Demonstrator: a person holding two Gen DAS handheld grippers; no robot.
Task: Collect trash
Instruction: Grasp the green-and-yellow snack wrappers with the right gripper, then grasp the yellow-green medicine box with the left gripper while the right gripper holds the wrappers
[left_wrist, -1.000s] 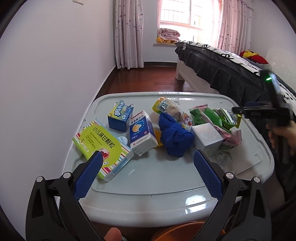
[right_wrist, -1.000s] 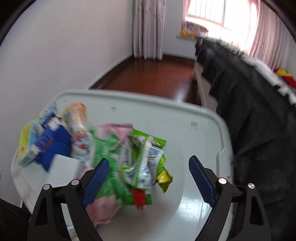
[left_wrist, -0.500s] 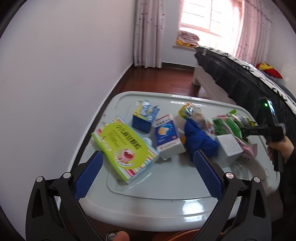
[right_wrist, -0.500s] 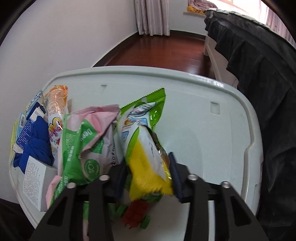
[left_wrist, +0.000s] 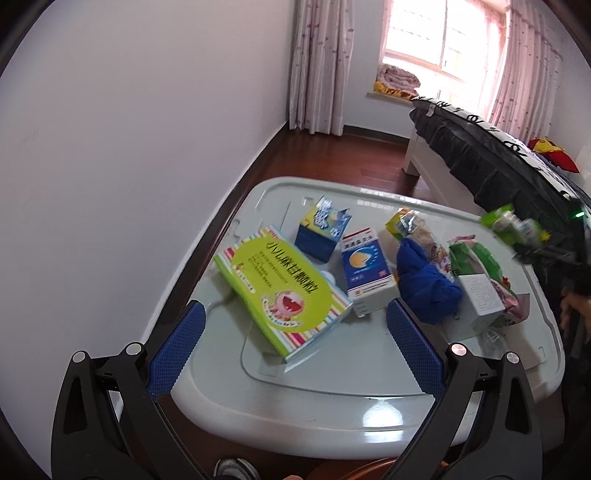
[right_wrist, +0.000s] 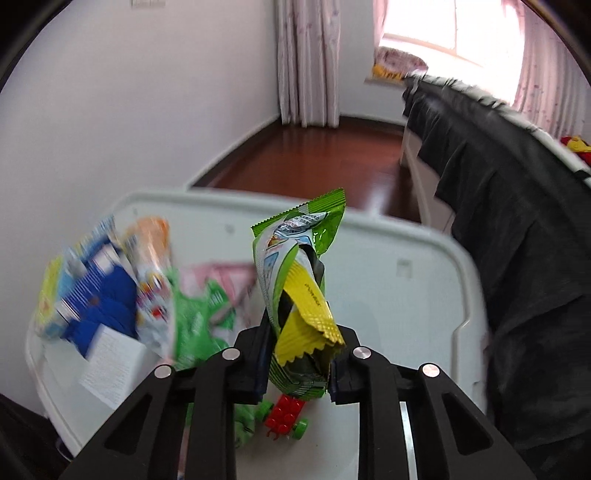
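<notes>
My right gripper (right_wrist: 297, 354) is shut on a green and yellow snack wrapper (right_wrist: 295, 280) and holds it lifted above the white bin lid (right_wrist: 399, 280). The wrapper also shows in the left wrist view (left_wrist: 513, 227), raised at the right edge. My left gripper (left_wrist: 291, 347) is open and empty, hovering near the lid's front edge (left_wrist: 332, 417). On the lid lie a large green box (left_wrist: 284, 291), a small blue box (left_wrist: 321, 229), a blue and white box (left_wrist: 367, 269), a blue cloth (left_wrist: 424, 284), a white box (left_wrist: 480, 299) and green and pink wrappers (left_wrist: 480, 258).
A red and green toy brick car (right_wrist: 286, 415) lies on the lid under my right gripper. A bed with a dark cover (left_wrist: 498, 155) stands at the right. A white wall (left_wrist: 110, 147) runs along the left. An orange bin rim (left_wrist: 369, 469) shows below the lid.
My right gripper closed on the green and yellow wrapper and has lifted it off the lid. My left gripper drifted left and back, still open.
</notes>
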